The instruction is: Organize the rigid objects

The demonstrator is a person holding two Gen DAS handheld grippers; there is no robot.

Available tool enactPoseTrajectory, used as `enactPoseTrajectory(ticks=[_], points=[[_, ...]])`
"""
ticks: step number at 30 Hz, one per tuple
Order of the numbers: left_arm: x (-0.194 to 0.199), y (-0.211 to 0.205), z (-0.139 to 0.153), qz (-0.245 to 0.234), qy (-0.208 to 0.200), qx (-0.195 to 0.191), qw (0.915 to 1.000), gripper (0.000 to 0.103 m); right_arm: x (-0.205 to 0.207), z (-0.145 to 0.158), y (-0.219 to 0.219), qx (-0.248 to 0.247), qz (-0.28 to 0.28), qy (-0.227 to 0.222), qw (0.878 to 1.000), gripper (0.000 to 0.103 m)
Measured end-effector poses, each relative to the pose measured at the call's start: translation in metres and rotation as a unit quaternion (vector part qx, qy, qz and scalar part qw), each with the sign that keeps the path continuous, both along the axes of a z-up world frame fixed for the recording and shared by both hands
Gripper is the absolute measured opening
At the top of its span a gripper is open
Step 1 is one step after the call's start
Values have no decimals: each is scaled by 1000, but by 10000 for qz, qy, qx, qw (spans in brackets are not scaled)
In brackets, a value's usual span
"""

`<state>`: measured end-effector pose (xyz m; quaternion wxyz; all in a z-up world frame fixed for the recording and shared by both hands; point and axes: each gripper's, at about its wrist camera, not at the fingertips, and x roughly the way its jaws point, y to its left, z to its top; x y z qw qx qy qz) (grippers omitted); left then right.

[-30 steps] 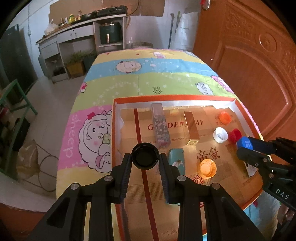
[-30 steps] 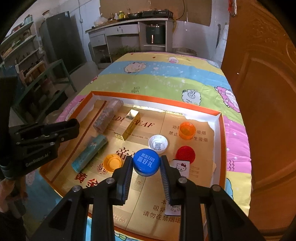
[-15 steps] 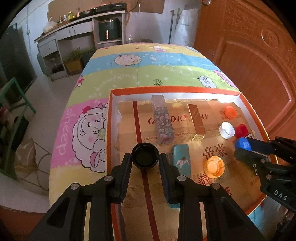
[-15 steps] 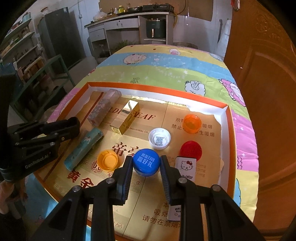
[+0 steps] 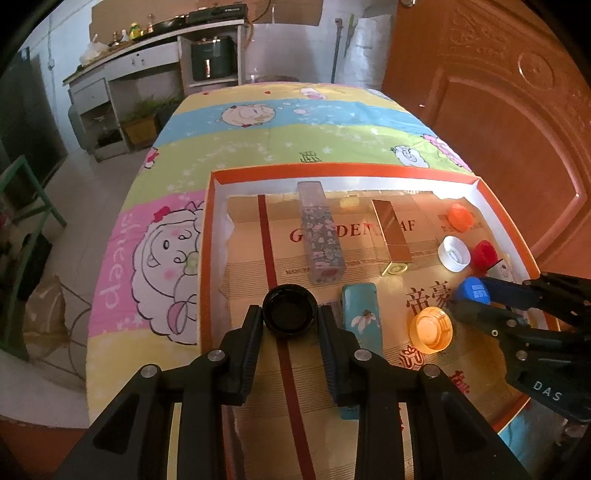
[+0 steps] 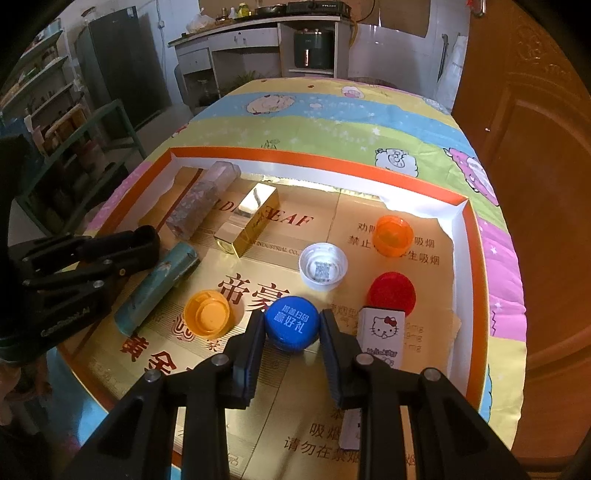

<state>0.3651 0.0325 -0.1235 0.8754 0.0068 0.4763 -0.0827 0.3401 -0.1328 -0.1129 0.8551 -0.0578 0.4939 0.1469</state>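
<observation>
My left gripper (image 5: 290, 319) is shut on a black bottle cap (image 5: 290, 312), held above the left part of the orange-rimmed tray (image 5: 332, 171). My right gripper (image 6: 291, 328) is shut on a blue bottle cap (image 6: 291, 323) low over the tray's front middle; that blue cap (image 5: 474, 290) and right gripper (image 5: 469, 295) also show in the left wrist view. Lying in the tray are a yellow cap (image 6: 207, 314), a white cap (image 6: 323, 266), an orange cap (image 6: 393, 236), a red cap (image 6: 391, 293), a floral box (image 5: 321, 236), a gold box (image 5: 391, 236), a teal box (image 5: 360, 314) and a Hello Kitty box (image 6: 380, 336).
The tray (image 6: 476, 258) sits on a table under a bright sheep-print cloth (image 5: 266, 136). A brown wooden door (image 5: 498, 110) stands to the right. A green metal rack (image 6: 85, 155) and kitchen counter (image 6: 258, 33) lie beyond the table's left and far ends.
The right gripper has sunk a little closer to the tray with the blue cap. The left gripper keeps the black cap; its view has slid slightly across the tray.
</observation>
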Motion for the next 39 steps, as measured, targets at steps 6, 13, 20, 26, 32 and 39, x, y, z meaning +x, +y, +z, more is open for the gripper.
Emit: enactPoseTrajectory(ticks=[6,13,20,26,32,39], points=[[-1,-4,-1,-48,-57,38,10000,37,-1,-2,1,-86,13,-83,9999,31],[-3,-3,1,-21,-145,-84,9999,40,-4,-1,1,-19,32,-132,9999,31],[-8,0,4,63,-209,-123,9997,40,-8,4,1,23,17,-199,9998,31],[-18,4,15,320,-410,1,9986,40,-13,9,-4,140,-73,-286,9995,31],[-32,8,22,465,-495,-325,9972,40,-23,17,-7,178,-185,-432,9987,31],[-67,0,41,781,-798,-135,9937,40,-50,29,-14,361,-333,-678,9965,31]])
